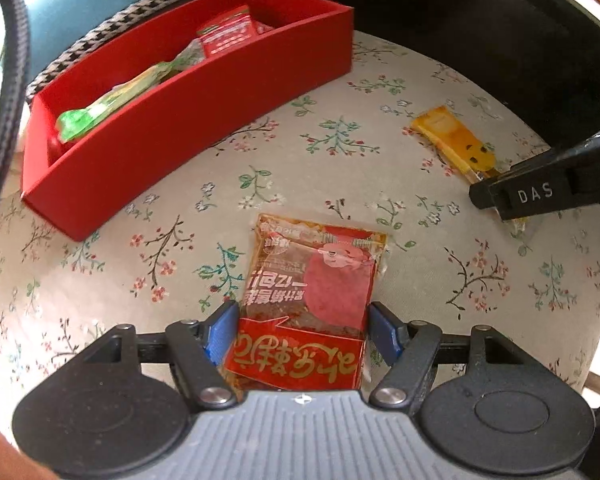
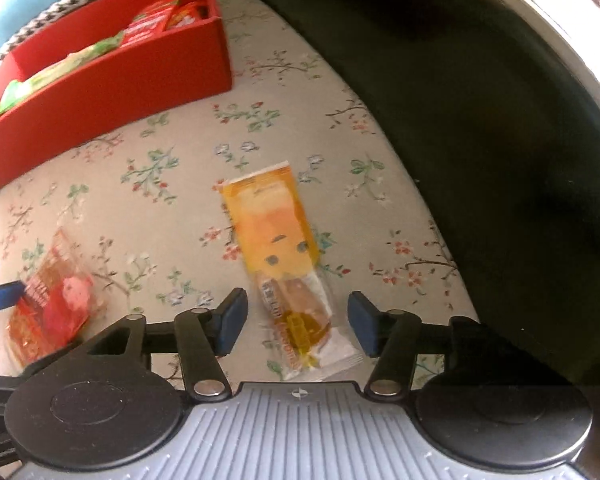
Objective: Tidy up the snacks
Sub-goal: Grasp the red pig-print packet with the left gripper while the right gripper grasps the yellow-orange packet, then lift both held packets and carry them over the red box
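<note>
Right gripper [image 2: 296,326]: jaws partly apart and straddling the yellow packet [image 2: 276,240]. There is bare cloth on both sides between pads and wrapper, so no grip yet.

The packet lies flat on the flowered surface [image 2: 172,208], near its right edge where the cloth drops into dark. Its long axis runs away from the claw toward the far edge, leaning slightly left at the far end. The clear-wrap tail sits between the pads and the yellow printed end is farther out. The jaws therefore close across the short width, which is the right way round. The tail sits a bit closer to the left pad than the right, so I'd expect it to skid right slightly as they close.

Left gripper [image 1: 304,330]: half-width, with blue pads against both long edges of the red packet [image 1: 312,280]. I read that as a hold, though the packet looks to be still lying on the cloth. It is mid-surface, nearer the front edge, with its long axis also straight out from the claw.

The red box [image 1: 204,120] sits at the far left corner, its long side angled across the cloth, with green packets [image 1: 100,108] and red ones already inside. It lies up and left from both claws. The left hand is nearer it, and the right has to cross most of the surface.

Call: left drops first, right closes and follows, so the two don't meet over the box.
</note>
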Motion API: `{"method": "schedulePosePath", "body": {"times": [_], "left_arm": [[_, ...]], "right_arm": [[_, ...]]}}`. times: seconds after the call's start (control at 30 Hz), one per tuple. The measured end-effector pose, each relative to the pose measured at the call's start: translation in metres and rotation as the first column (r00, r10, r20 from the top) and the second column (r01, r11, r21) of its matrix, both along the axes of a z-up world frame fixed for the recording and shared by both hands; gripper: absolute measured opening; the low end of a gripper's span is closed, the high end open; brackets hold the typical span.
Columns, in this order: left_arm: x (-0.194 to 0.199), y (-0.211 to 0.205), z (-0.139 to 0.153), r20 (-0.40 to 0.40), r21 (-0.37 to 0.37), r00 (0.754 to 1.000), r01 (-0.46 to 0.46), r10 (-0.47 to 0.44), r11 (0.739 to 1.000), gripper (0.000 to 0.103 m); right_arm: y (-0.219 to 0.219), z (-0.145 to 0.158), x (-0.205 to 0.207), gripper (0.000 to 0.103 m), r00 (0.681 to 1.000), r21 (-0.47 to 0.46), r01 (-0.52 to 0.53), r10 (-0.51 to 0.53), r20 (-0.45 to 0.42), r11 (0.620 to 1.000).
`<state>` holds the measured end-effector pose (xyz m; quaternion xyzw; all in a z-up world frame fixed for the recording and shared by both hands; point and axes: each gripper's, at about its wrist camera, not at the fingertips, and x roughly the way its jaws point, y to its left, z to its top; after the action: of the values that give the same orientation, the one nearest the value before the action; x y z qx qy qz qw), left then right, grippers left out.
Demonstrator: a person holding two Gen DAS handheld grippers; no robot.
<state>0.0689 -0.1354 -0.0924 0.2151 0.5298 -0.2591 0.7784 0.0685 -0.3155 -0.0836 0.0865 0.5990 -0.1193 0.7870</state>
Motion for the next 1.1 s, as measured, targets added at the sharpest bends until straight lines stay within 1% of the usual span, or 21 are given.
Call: {"method": "schedulePosePath", "body": {"times": [0.03,0.07,0.13,0.2,0.27,0.3,0.37,0.43,0.47,0.5,0.57,0.7,0.77,0.83,0.93,1.1], "left_arm": [[0.000,0.001,0.001,0.003,0.007,1.000,-0.005,0.005,1.000,0.063],[0.001,0.001,0.001,0.008,0.010,1.000,-0.013,0.013,1.000,0.063],[0.003,0.003,0.001,0.003,0.004,1.000,-0.031,0.030,1.000,0.063],[0.005,0.001,-0.001,0.013,0.009,0.999,-0.039,0.039,0.999,0.065],[0.007,0.000,-0.001,0.015,0.004,0.999,-0.038,0.038,0.999,0.066],[0.008,0.000,-0.001,0.012,0.002,0.999,-0.038,0.038,0.999,0.065],[0.009,0.000,-0.002,0.015,-0.005,0.999,-0.039,0.039,0.999,0.064],[0.006,0.001,0.000,0.019,-0.009,0.999,-0.039,0.039,0.999,0.063],[0.004,0.002,0.000,0.023,-0.005,0.999,-0.039,0.039,0.999,0.062],[0.003,0.002,0.000,0.027,0.000,0.999,-0.040,0.039,0.999,0.062],[0.000,0.002,0.001,0.041,0.015,0.998,-0.043,0.043,0.999,0.061],[0.000,0.005,0.008,0.049,0.000,0.997,-0.055,0.054,0.999,0.061],[-0.001,0.007,0.014,0.064,-0.011,0.996,-0.062,0.063,0.998,0.061],[0.000,0.009,0.021,0.079,-0.024,0.995,-0.066,0.067,0.998,0.061],[0.003,0.012,0.029,0.090,-0.045,0.993,-0.078,0.082,0.996,0.061],[0.007,0.016,0.037,0.112,-0.055,0.988,-0.099,0.105,0.994,0.061]], "right_arm": [[0.003,0.001,0.004,0.056,1.000,-0.003,-0.014,0.014,0.001,1.000],[0.005,0.001,0.005,0.051,0.999,-0.008,-0.033,0.033,0.003,0.999],[0.010,0.003,0.012,0.050,0.998,-0.017,-0.060,0.060,0.008,0.998],[0.011,0.004,0.017,0.056,0.998,-0.007,-0.068,0.068,0.017,0.998],[0.011,0.005,0.020,0.060,0.996,-0.012,-0.090,0.090,0.028,0.996],[0.011,0.003,0.023,0.065,0.995,-0.019,-0.096,0.097,0.030,0.995],[0.009,0.000,0.029,0.066,0.994,-0.022,-0.106,0.107,0.034,0.994],[0.007,-0.002,0.035,0.068,0.995,-0.012,-0.094,0.094,0.040,0.996],[0.009,-0.002,0.036,0.065,0.994,-0.018,-0.101,0.101,0.039,0.995],[0.012,-0.002,0.037,0.057,0.992,-0.022,-0.116,0.117,0.038,0.993],[0.015,0.000,0.036,0.049,0.990,-0.007,-0.133,0.133,0.040,0.991],[0.018,0.004,0.032,0.042,0.989,0.015,-0.147,0.146,0.030,0.989],[0.019,0.007,0.031,0.041,0.988,0.038,-0.148,0.147,0.038,0.988],[0.022,0.011,0.030,0.040,0.987,0.038,-0.155,0.153,0.050,0.987],[0.025,0.020,0.029,0.040,0.984,0.053,-0.160,0.155,0.082,0.986],[0.028,0.036,0.026,0.040,0.979,0.072,-0.164,0.153,0.138,0.984]]}}
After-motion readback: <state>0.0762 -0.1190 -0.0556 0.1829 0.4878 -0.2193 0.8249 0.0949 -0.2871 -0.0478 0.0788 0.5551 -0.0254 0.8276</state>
